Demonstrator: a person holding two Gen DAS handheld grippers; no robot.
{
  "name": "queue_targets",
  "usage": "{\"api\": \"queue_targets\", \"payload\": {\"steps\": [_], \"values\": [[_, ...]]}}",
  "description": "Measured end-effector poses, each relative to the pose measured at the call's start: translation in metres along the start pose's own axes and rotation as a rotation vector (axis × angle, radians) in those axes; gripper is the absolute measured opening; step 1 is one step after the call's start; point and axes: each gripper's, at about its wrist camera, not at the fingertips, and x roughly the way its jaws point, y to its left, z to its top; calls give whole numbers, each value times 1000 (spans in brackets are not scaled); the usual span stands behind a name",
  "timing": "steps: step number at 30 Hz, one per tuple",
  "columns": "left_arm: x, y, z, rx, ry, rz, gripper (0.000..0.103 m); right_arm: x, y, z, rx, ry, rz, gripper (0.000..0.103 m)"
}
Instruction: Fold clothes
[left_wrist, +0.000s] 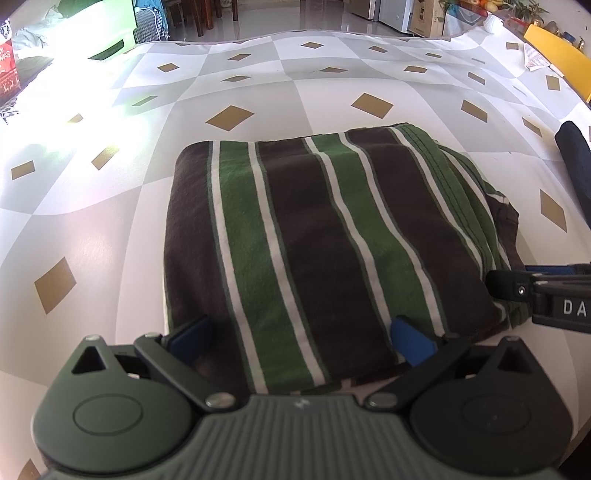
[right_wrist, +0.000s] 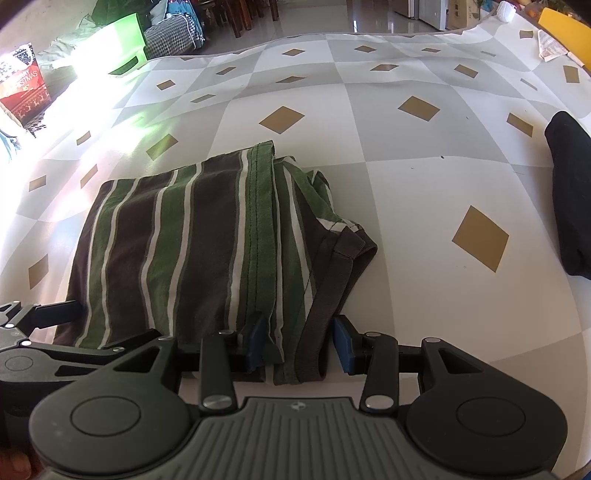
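Observation:
A brown, green and white striped shirt (left_wrist: 325, 236) lies folded into a thick rectangle on the checkered tablecloth (left_wrist: 258, 85). My left gripper (left_wrist: 303, 339) is open, its blue pads wide apart over the shirt's near edge. My right gripper (right_wrist: 301, 343) is also open, its pads either side of the shirt's brown collar and hem edge (right_wrist: 317, 332) at the near right corner. The shirt (right_wrist: 192, 243) fills the left middle of the right wrist view. The right gripper's fingers (left_wrist: 517, 291) show at the right of the left wrist view, beside the shirt.
A dark folded garment (right_wrist: 572, 192) lies at the table's right side, also in the left wrist view (left_wrist: 576, 166). A green bin (right_wrist: 122, 40) and a red box (right_wrist: 26, 88) sit beyond the far left. Papers (right_wrist: 550, 48) lie at the far right corner.

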Motion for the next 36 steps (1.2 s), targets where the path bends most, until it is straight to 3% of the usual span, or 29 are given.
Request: {"api": "queue_targets", "payload": {"steps": [36], "values": [[11,6,15,-84,27,49,103,8,17,7,50,14,-57,47]]}}
